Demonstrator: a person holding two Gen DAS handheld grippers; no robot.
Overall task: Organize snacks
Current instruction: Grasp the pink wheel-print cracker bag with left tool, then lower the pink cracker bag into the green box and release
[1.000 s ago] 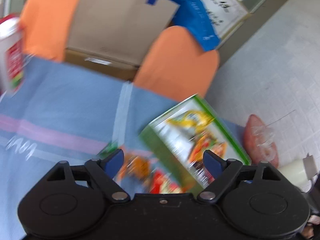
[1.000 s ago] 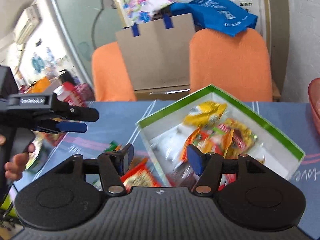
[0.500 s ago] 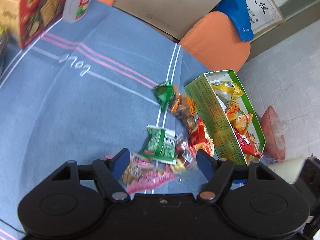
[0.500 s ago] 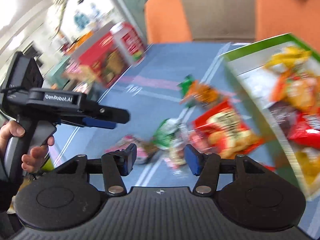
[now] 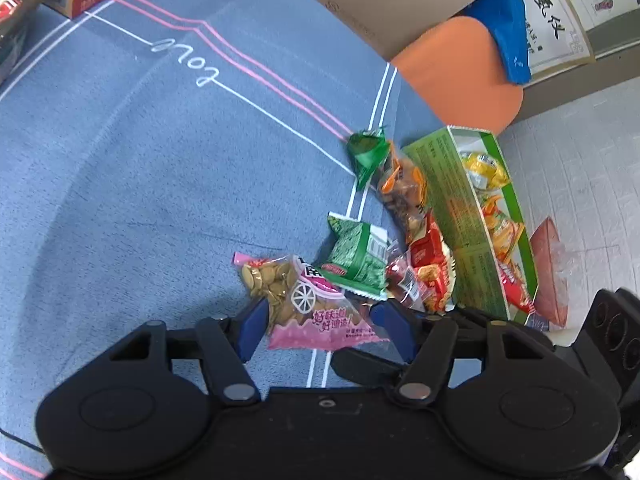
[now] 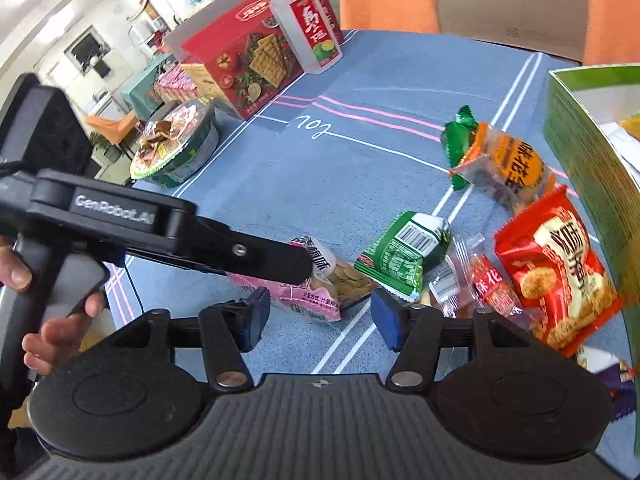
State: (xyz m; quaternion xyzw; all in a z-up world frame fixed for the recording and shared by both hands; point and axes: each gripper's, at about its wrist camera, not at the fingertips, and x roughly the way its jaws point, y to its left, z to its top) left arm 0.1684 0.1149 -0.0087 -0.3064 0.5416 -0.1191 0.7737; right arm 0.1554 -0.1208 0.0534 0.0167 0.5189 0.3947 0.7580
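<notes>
The word "GenRobot.AI" was printed in white on the black body of the left gripper (image 6: 256,276), and "love" was written in white thread on the blue tablecloth (image 5: 120,184). Chinese characters were seen on the pink packet (image 5: 308,304), on the red packet (image 6: 556,268) and on the orange packet (image 6: 508,164), and a barcode was shown on the green packet (image 6: 404,256). The pink packet was partly clear, with pale flat seeds inside, and it was laid on the cloth between the parted blue pads (image 5: 252,324) of the left gripper (image 5: 324,330), which was held open around it, not clamped. The right gripper (image 6: 320,318) was also held open, empty, just above the cloth. The other packets were scattered beside the green box (image 5: 452,208), in which more snacks were kept. A red cracker box (image 6: 244,68) and a bottle (image 6: 304,24) were placed well apart.
</notes>
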